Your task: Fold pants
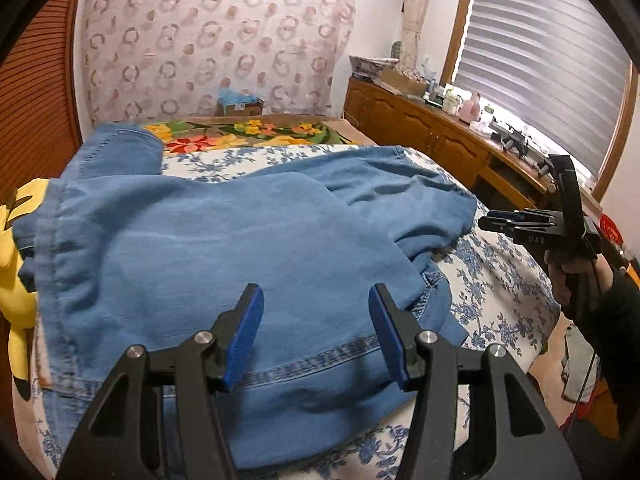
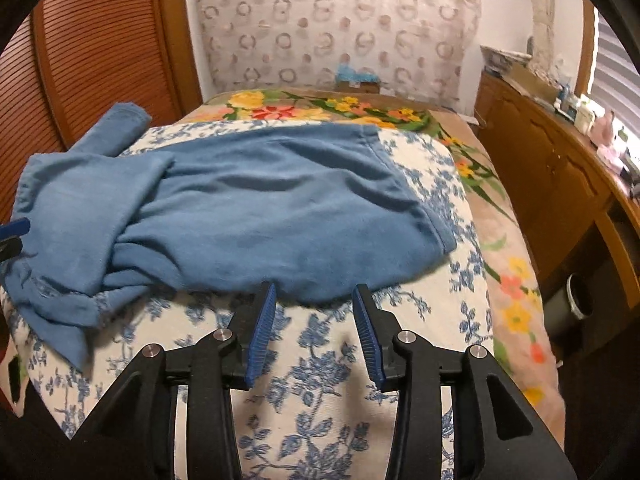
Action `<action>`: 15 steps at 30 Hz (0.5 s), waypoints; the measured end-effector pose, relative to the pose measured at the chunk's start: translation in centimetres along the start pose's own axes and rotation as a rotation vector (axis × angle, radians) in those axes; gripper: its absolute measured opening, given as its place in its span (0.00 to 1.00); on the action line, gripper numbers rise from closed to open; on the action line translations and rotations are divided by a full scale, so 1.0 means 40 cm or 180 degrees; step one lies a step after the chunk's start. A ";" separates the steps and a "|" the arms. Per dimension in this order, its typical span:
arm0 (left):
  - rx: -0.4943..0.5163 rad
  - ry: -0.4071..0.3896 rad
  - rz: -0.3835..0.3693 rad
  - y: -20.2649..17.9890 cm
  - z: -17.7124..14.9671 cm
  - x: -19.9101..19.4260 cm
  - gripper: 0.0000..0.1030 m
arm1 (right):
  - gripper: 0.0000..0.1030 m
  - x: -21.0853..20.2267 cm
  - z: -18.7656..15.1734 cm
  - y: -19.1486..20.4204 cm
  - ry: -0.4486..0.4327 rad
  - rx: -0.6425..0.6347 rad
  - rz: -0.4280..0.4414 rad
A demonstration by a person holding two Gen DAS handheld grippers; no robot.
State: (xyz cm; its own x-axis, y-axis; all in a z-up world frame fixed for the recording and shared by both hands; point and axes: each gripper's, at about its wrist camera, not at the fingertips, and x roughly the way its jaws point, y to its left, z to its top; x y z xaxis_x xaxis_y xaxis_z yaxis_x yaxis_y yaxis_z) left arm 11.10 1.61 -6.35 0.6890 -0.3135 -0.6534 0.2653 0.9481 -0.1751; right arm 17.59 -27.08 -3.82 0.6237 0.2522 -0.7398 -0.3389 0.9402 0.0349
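Blue denim pants (image 1: 192, 240) lie rumpled across a bed, one leg folded over the other. My left gripper (image 1: 316, 296) is open just above the cloth near a stitched seam, with nothing pinched between its blue pads. In the right wrist view the pants (image 2: 260, 208) spread from the left edge to mid-bed. My right gripper (image 2: 316, 292) is open over the bare sheet, its tips at the pants' near edge. The left wrist view shows the right gripper (image 1: 486, 220) from the side, off the pants' right end, held by a hand in a dark sleeve. A tip of the left gripper (image 2: 14, 232) shows at the left edge.
A blue-flowered white sheet (image 2: 320, 380) covers the bed, over a bright flowered blanket (image 2: 516, 280). A yellow soft thing (image 1: 16, 272) lies at the bed's left. A wooden cabinet (image 1: 424, 128) with clutter runs along the right, under a window blind. A round bin (image 2: 580, 300) stands beside the bed.
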 end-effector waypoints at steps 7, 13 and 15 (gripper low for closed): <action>0.0039 0.0098 -0.0003 -0.030 -0.002 0.035 0.52 | 0.43 0.028 -0.001 -0.013 -0.0005 0.0065 -0.0037; 0.0037 0.0157 0.0035 -0.034 -0.011 0.054 0.52 | 0.45 0.058 0.013 0.011 0.0025 -0.0027 -0.0017; 0.0038 0.0182 0.0047 -0.032 -0.015 0.059 0.52 | 0.45 0.071 0.016 0.019 0.0048 -0.0070 -0.0036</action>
State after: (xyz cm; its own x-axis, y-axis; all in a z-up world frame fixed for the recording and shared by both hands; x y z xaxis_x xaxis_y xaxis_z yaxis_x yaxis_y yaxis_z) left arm 11.98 -0.31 -8.14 0.6534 -0.2956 -0.6969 0.2638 0.9518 -0.1564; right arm 19.56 -25.50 -5.45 0.6169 0.2381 -0.7502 -0.3475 0.9376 0.0118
